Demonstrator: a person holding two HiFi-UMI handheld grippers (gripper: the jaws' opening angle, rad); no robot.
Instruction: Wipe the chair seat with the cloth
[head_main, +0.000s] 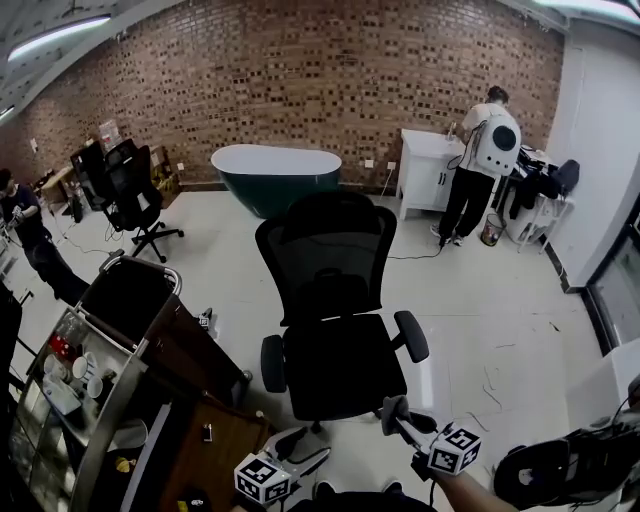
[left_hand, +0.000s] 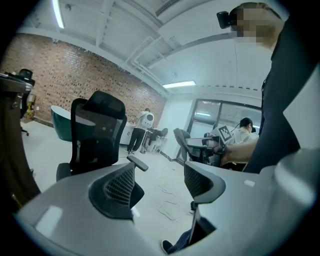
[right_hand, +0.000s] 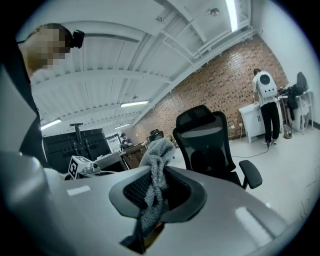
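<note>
The right tongs (right_hand: 161, 189) are clenched on 1 grey fuzzy cloth (right_hand: 156, 156). It bunches above the pads and trails down between them. Gripping it by the middle leaves a loose wad to press on a surface.

In the head view the right tongs (head_main: 394, 408) hang just off the front right corner of the black office chair (head_main: 335, 300). As far as I can tell the cloth is not touching the chair seat (head_main: 345, 368), so the wipe looks about to start rather than under way.

The left tongs (left_hand: 159, 186) are released, with only floor showing between them. In the head view the left tongs (head_main: 303, 447) sit low at the chair's front left, probably free to steady it, since a chair of this kind is likely to swivel under a push.

Counted:
- 2 tongs and 1 cloth.
- 1 chair to be wiped, with 2 armrests.
- 1 more office chair (head_main: 135, 190), far behind the first and to the left.
- 1 dark green bathtub (head_main: 276, 176), behind the chair against the brick wall.
- 2 other people: 1 person (head_main: 482, 165) behind the chair to the right at a white cabinet, and 1 person (head_main: 25, 235) far to its left.
</note>
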